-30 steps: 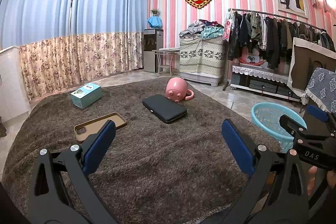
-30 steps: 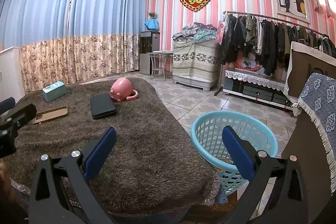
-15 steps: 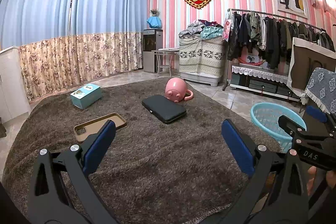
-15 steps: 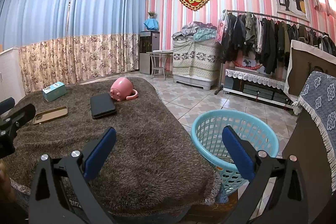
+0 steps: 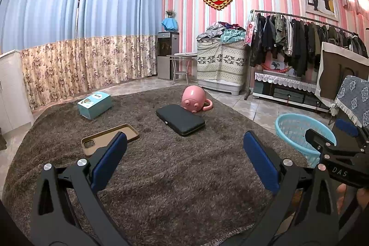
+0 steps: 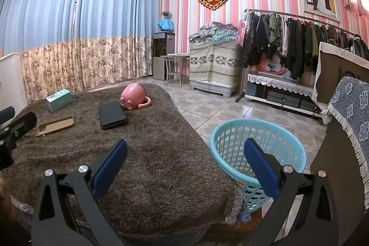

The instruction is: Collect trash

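Observation:
A light blue plastic basket stands on the tiled floor by the right end of the table, also in the left wrist view as the basket. My right gripper hangs open and empty over the table's right edge, its right finger in front of the basket. My left gripper is open and empty above the brown shaggy table cover. Its side shows as the left gripper at the left edge of the right wrist view. The right gripper sits at the far right in the left wrist view.
On the cover lie a teal box, a brown phone case, a black flat case and a pink pig mug on its side. A clothes rack and a draped cabinet stand to the right.

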Demonstrator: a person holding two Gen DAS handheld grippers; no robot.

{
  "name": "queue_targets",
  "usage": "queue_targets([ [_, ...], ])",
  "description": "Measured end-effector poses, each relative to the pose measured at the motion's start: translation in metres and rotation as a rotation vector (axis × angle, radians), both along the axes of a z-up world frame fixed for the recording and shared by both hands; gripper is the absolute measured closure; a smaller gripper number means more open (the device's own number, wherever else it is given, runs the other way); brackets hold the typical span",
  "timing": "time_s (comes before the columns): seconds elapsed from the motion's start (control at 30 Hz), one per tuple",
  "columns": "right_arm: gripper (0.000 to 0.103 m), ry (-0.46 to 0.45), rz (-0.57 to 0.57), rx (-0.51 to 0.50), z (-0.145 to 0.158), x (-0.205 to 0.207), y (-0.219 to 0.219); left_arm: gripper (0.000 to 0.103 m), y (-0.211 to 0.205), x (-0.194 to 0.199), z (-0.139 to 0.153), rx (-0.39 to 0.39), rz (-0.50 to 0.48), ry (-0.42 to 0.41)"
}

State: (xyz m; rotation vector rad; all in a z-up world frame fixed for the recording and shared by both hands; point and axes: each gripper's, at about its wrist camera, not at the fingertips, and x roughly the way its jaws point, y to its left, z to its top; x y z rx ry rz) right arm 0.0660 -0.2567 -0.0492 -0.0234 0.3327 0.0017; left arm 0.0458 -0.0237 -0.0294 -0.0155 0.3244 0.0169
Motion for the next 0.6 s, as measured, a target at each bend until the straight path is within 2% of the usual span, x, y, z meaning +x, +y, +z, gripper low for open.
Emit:
queue_targets([
  [0.6, 0.004, 0.001, 0.0, 0.0, 0.0009, 0.0002, -0.0009, 0.005, 0.0012, -0.0001, -0.0001, 0.0, 0.001, -0.001],
])
